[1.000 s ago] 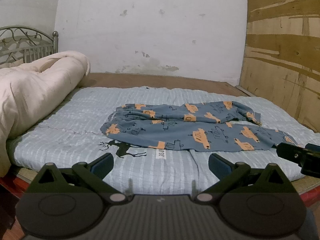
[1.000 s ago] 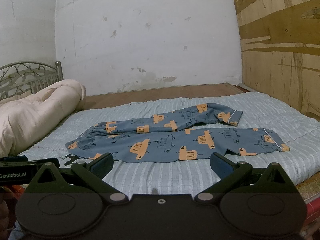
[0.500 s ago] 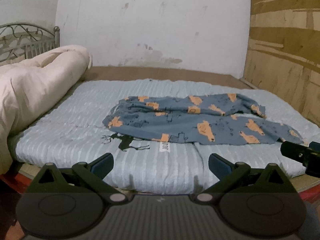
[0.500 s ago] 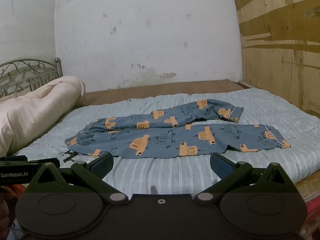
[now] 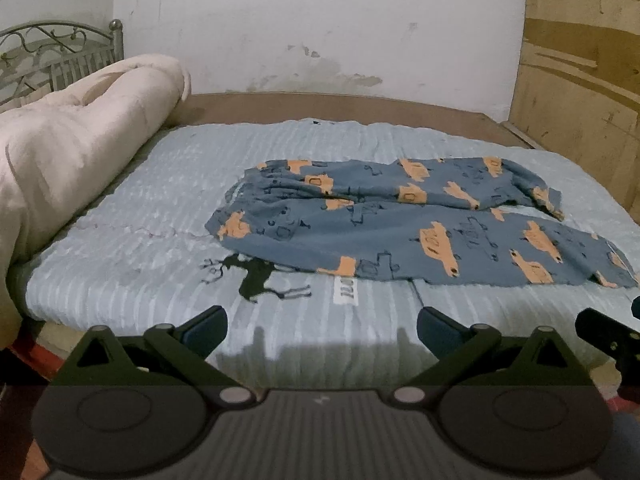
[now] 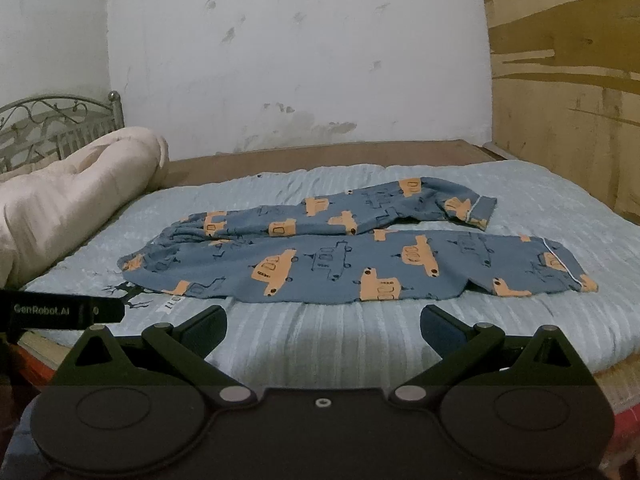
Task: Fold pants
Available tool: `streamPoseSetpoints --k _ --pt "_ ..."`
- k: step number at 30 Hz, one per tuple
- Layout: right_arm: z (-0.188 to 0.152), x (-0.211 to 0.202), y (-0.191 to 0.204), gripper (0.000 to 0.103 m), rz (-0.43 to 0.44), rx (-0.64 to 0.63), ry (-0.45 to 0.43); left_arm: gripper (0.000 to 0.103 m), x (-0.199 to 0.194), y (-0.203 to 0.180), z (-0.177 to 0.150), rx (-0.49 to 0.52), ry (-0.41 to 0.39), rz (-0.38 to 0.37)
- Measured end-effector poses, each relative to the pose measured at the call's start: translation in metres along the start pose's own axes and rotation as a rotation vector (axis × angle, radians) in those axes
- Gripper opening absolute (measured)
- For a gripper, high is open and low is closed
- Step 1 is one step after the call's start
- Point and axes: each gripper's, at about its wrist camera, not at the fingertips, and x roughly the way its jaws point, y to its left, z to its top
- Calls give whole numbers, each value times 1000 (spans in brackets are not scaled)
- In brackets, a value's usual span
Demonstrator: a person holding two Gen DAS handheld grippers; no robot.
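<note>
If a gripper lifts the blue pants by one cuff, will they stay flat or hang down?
The pants look like thin, soft cloth, wrinkled at the waistband, so they would probably droop. They seem light. Pushed, they would likely bunch on the ribbed bedcover rather than slide.

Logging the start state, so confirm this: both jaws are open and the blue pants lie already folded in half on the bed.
Not folded: the right wrist view shows the pants spread full length on the bed, both legs stretched out. Both jaws do stand open.
</note>
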Motion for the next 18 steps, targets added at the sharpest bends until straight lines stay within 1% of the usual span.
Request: streamPoseSetpoints --k 7,13,16,18 --pt "17 35 -7 102 56 -20 44 102 27 5 26 6 6 23" --pt "38 73 -18 102 115 -24 61 103 58 9 53 29 2 47" --pt "51 97 -25 102 162 -16 75 103 78 12 67 49 0 60" --pt "60 114 -29 102 212 -27 81 103 92 15 77 67 -6 69"
